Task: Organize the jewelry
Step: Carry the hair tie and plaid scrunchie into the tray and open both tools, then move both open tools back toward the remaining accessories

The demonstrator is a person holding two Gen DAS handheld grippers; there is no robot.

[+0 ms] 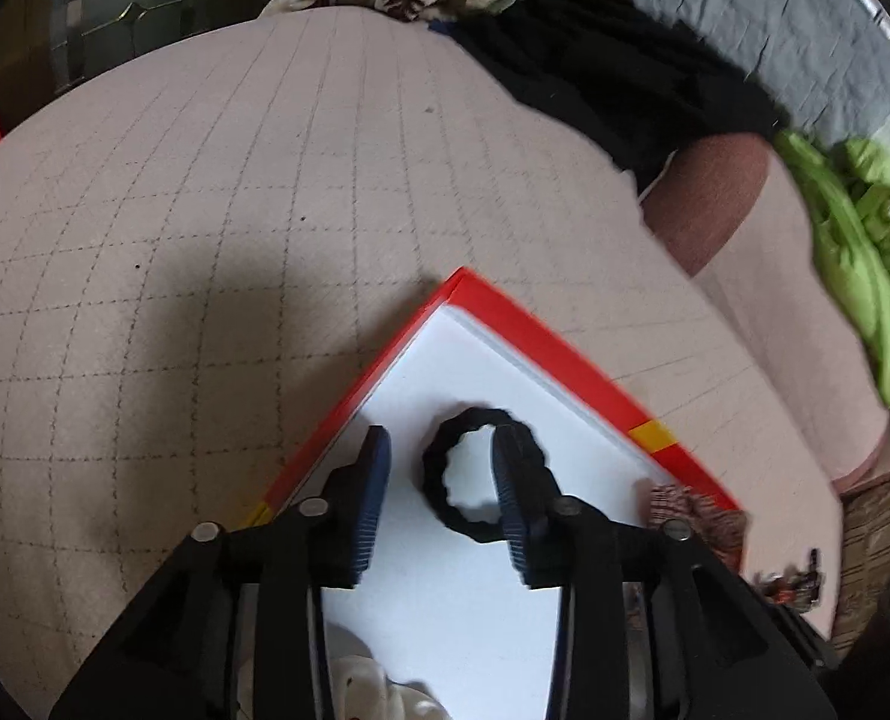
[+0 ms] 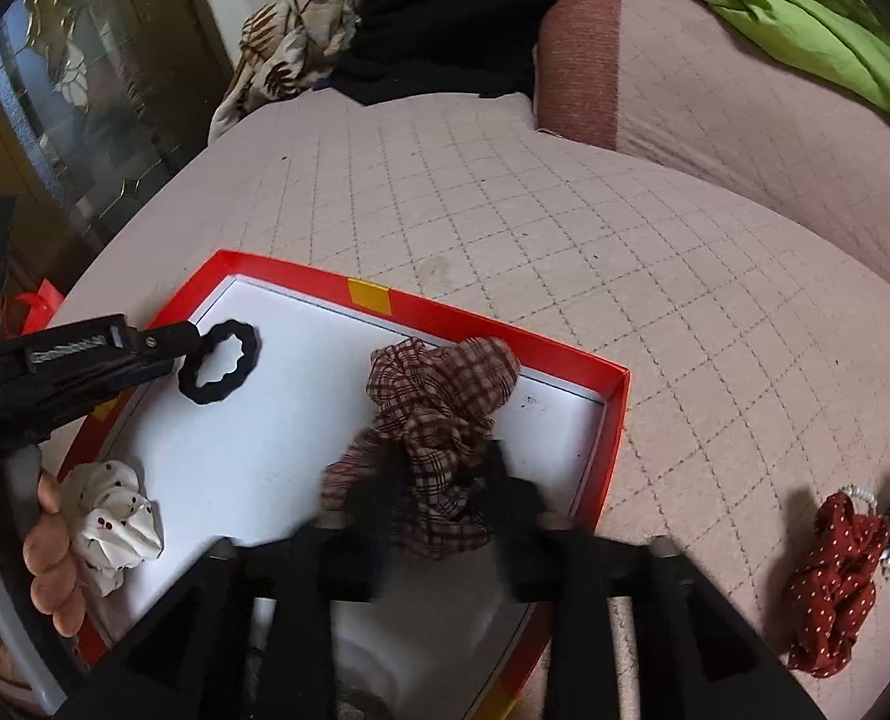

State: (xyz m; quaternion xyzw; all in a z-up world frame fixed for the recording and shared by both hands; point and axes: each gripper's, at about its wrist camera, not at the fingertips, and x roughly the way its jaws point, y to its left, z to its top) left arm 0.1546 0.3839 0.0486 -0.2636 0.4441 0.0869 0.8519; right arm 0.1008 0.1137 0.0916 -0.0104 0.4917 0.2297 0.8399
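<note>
While tray rim (image 2: 616, 420) borders, scrunchie (image 2: 439, 420) lies inside.

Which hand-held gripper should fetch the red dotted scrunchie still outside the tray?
Right. The red dotted scrunchie lies on the bed right of the tray, beside the right hand-held gripper; the left hand-held gripper is across the tray.

One red tray (image 2: 616, 414), four scrunchies (black (image 2: 220, 362), plaid (image 2: 445, 414), white (image 2: 115, 516), red dotted (image 2: 835, 582)).
</note>
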